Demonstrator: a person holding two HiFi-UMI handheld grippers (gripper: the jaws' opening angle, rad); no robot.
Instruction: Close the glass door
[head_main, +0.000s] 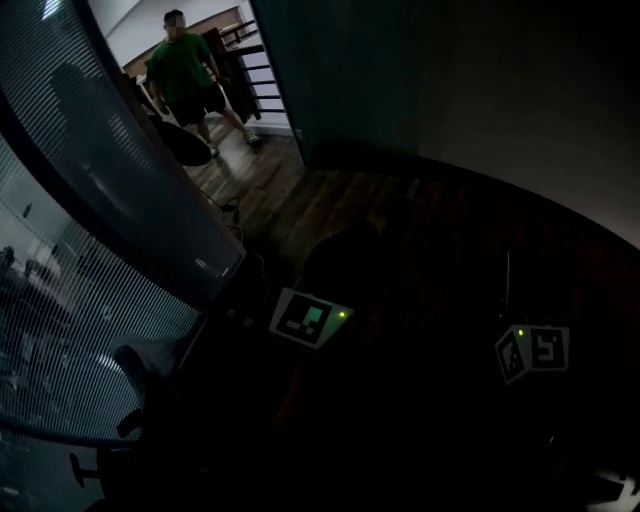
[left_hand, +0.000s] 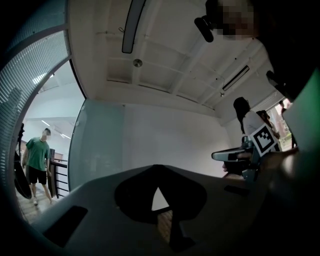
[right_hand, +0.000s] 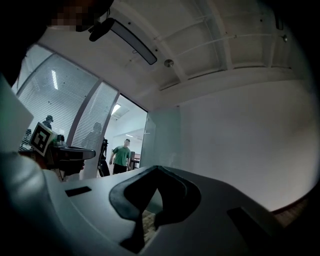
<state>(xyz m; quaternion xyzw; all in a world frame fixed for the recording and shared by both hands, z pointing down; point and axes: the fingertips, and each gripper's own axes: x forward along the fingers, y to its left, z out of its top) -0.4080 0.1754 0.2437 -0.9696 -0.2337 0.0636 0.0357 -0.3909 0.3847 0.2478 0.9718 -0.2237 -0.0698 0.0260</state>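
Glass door (left_hand: 95, 145) stands open at the far edge of the wood floor (head_main: 300, 200), well ahead of me; left gripper (left_hand: 157, 169) and right gripper (right_hand: 158, 171) both closed tight, holding nothing, so I judge all the closing remains.

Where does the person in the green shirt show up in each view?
Head view: the person in the green shirt stands at top left.
Left gripper view: the person is far left, mid-height.
Right gripper view: the person is left of centre, mid-height.
Shared landmark: the glass door, just right of the person in each.
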